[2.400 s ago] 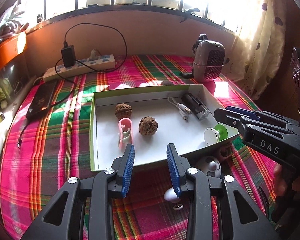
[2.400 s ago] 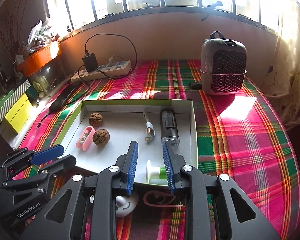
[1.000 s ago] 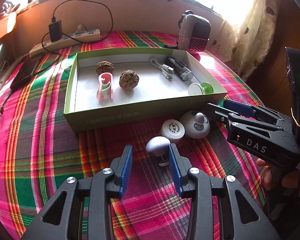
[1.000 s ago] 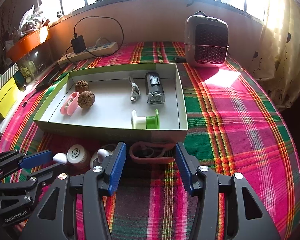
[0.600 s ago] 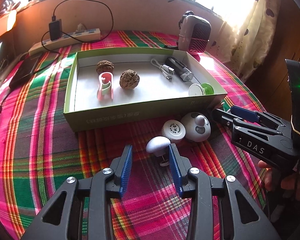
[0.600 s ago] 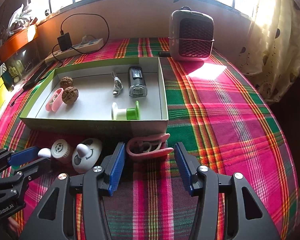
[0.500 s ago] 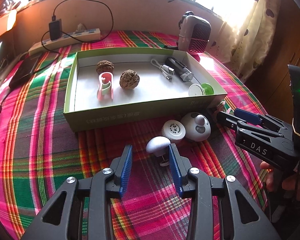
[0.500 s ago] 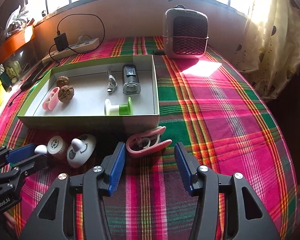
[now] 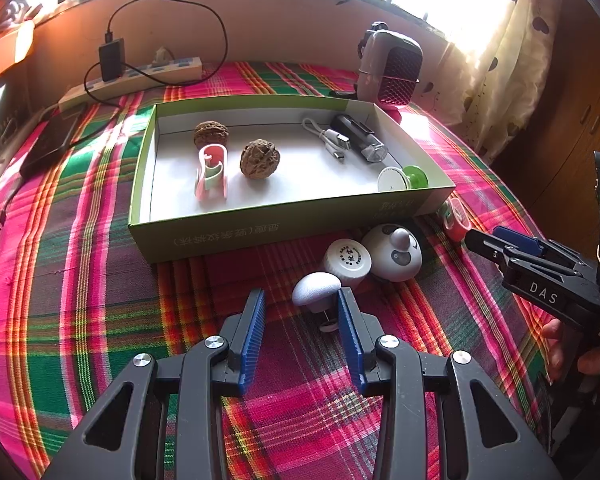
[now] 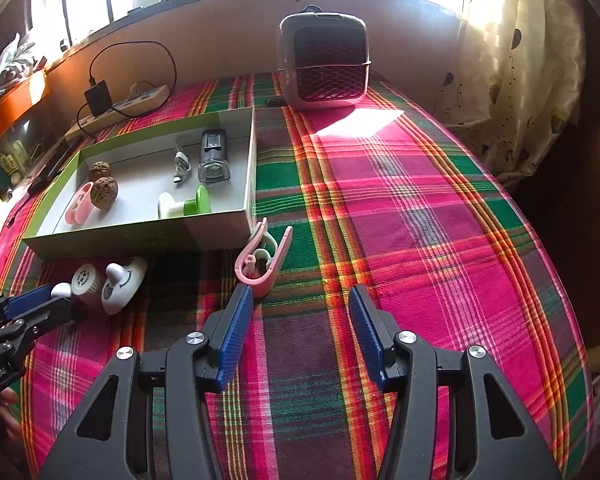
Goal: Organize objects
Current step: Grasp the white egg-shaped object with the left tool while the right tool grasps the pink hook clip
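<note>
- The left hand-held gripper (image 9: 300,306) sits low over the plaid-covered bench (image 9: 80,280), jaws apart; a small white mushroom-shaped knob (image 9: 315,287) lies between its blue pads (image 9: 252,336), not visibly pressed.
- The right hand-held gripper (image 10: 300,300) has its jaws wide apart with nothing between them; a pink plastic clip (image 10: 262,258) lies just ahead of its left pad.
- The clip rests on the cloth beside the near corner of the shallow green cardboard box (image 10: 140,236).
- Inside the box are two brown walnuts (image 9: 259,159).
</note>
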{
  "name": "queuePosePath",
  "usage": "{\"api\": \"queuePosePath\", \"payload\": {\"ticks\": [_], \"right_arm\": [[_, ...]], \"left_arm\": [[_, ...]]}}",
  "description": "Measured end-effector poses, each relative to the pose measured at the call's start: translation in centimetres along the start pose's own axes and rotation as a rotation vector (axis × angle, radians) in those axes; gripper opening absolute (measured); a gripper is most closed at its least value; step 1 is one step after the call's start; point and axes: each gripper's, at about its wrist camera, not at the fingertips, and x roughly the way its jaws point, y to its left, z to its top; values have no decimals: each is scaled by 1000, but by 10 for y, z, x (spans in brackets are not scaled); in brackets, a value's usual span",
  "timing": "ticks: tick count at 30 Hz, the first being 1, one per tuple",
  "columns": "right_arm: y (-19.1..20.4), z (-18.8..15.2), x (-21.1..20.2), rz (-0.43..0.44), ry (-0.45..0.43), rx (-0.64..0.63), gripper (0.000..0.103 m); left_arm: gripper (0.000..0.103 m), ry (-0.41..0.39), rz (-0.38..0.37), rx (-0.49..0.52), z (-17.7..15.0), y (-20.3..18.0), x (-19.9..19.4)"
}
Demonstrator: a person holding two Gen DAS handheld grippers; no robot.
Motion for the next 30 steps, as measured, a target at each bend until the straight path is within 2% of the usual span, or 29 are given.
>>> {"api": "queuePosePath", "payload": {"ticks": [3, 11, 22, 30], "right_arm": [[6, 2, 2, 47, 4, -10, 51], [12, 9, 17, 68, 30, -8, 51], [7, 16, 24, -2, 23, -17, 51], [2, 18, 25, -11, 24, -13, 51]], "left_arm": [[35, 1, 5, 1, 0, 0, 0], [35, 1, 4, 3, 0, -1, 0], [35, 12, 27, 14, 9, -7, 9], [35, 4, 26, 8, 8, -8, 10]]}}
